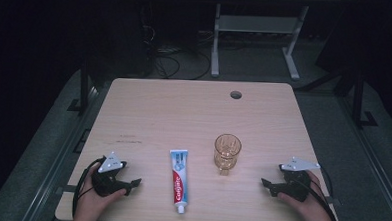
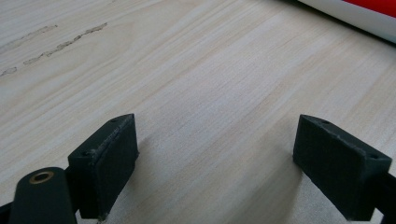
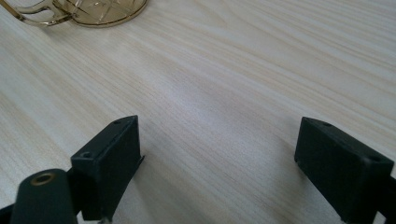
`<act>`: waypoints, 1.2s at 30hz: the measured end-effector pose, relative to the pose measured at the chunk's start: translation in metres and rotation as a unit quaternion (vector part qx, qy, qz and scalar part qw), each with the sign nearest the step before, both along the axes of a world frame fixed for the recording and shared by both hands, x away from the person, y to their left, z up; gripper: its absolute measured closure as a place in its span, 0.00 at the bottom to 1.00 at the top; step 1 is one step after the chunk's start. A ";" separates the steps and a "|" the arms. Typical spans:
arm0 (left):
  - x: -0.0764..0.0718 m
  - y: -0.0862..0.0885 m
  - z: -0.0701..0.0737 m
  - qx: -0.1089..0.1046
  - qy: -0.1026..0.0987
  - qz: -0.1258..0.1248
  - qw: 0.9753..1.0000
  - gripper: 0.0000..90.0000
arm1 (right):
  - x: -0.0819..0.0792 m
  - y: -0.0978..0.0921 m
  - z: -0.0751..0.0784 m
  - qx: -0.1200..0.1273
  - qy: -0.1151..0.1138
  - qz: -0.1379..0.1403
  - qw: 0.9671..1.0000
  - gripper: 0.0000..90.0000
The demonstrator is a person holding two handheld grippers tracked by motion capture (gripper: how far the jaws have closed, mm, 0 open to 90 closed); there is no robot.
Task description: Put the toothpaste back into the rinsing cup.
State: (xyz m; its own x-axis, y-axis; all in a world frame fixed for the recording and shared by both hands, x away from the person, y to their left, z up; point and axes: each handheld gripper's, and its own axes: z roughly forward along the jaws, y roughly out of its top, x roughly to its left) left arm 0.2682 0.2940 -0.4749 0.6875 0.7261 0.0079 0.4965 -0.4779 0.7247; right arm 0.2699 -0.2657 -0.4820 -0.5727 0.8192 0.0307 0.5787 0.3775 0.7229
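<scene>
A red, white and blue toothpaste tube (image 1: 179,179) lies lengthwise near the table's front edge, cap toward me. An amber glass cup (image 1: 227,153) with a handle stands upright to its right. My left gripper (image 1: 132,186) rests on the table left of the tube, jaws wide apart and empty. In the left gripper view its gripper (image 2: 215,163) faces bare wood, with the tube's edge (image 2: 359,11) at the top right. My right gripper (image 1: 270,187) rests right of the cup, also open and empty. The right gripper (image 3: 218,165) faces bare wood, with the cup's base (image 3: 93,9) at the top left.
The light wooden table (image 1: 159,114) has a round cable hole (image 1: 235,94) near its far edge. Faint scuff marks (image 1: 127,139) lie left of centre. Beyond the table stands a white desk frame (image 1: 257,38) with cables on the dark floor.
</scene>
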 end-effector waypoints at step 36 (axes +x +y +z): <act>-0.010 -0.014 0.026 -0.053 0.038 -0.031 0.997 0.91 | 0.000 0.000 0.000 0.000 -0.001 0.003 1.000 0.15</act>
State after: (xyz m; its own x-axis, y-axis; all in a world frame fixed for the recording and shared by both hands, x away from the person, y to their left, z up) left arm 0.2585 0.2797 -0.4493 0.7272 0.6758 -0.1205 0.5240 -0.4332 0.7333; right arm 0.2699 -0.2657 -0.4821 -0.5772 0.8160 0.0301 0.5753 0.3802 0.7242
